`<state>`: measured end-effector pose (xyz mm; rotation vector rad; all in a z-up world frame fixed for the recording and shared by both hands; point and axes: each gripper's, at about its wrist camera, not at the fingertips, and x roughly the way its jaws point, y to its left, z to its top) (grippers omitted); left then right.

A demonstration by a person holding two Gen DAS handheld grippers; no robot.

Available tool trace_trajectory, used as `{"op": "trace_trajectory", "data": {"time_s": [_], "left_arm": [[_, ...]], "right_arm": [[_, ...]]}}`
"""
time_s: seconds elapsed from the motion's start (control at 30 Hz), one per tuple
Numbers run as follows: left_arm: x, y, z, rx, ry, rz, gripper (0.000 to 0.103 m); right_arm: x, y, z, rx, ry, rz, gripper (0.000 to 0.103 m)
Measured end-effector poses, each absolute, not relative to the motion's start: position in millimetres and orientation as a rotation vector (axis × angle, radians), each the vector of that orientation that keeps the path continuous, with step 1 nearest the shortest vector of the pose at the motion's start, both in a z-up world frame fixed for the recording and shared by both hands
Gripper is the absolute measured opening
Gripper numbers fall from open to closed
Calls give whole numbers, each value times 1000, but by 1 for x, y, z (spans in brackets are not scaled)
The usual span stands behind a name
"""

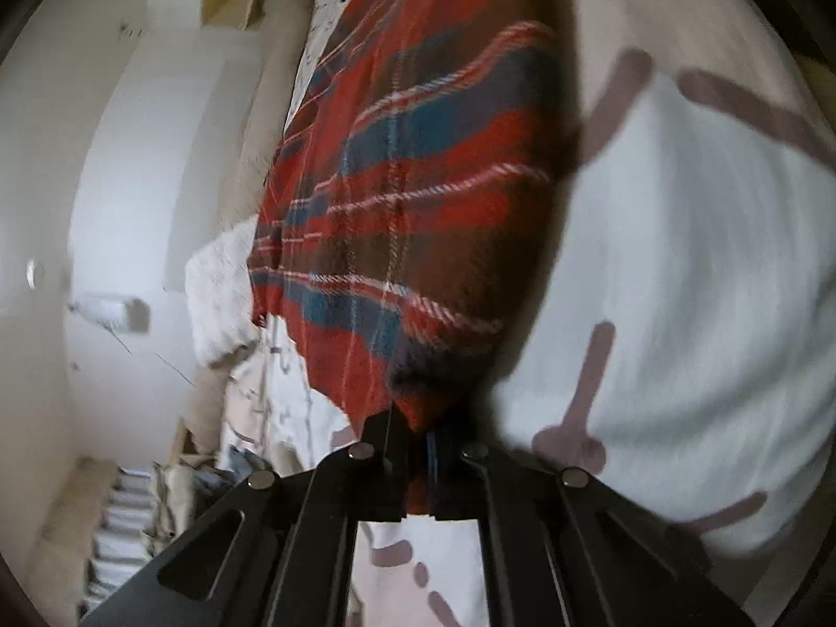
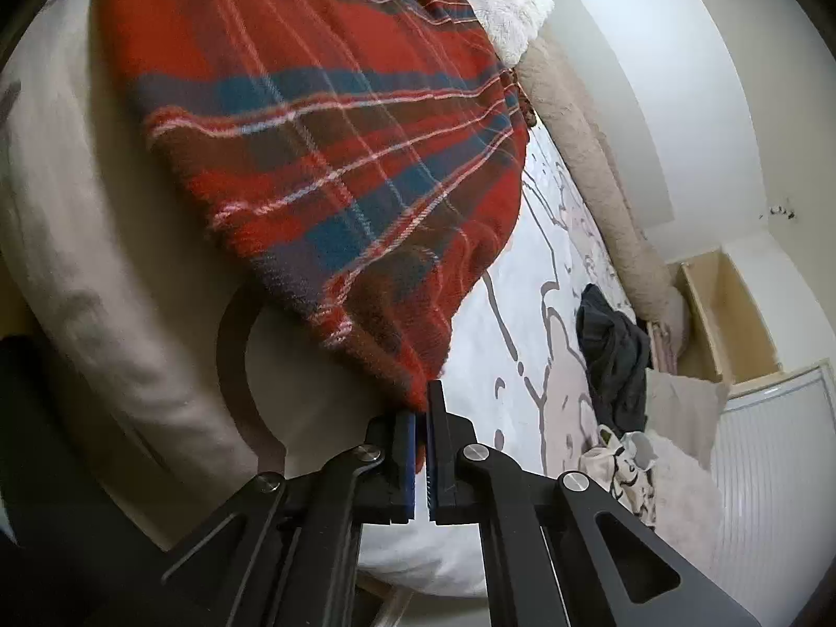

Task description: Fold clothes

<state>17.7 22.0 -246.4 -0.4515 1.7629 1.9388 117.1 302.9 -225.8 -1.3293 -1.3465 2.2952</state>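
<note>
While clamped | plaid cloth (image 2: pixel 334 120) corner in right tool (image 2: pixel 422 418) | over bed (image 2: pixel 512 324)

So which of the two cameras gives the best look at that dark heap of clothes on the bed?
The right wrist view: the dark heap of clothes lies sharp and whole on the patterned bedcover. The left wrist view shows only a dark scrap at its top edge, behind the red plaid cloth; probably the same heap.
</note>
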Motion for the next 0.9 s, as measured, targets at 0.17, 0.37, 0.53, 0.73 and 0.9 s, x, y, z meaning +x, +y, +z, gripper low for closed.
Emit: {"op": "trace_trajectory", "data": {"time_s": [0.17, 0.37, 0.53, 0.73, 0.9], "left_arm": [[12, 16, -233, -522, 1647, 2002, 5], [13, 12, -220, -567, 1517, 2056, 5], [4, 9, -202, -628, 1372, 2139, 5], [-5, -3, -177, -655, 1222, 2237, 5], [-3, -11, -178, -624, 1276, 2245, 5]], "right_arm": [[127, 316, -231, -1338, -1401, 2131, 87], [154, 297, -213, -1127, -1523, 2090, 82], [170, 218, -239, -975, -1784, 2210, 79], [148, 190, -279, -849, -1924, 2146, 71], [135, 202, -273, -833, -1851, 2108, 61]]}}
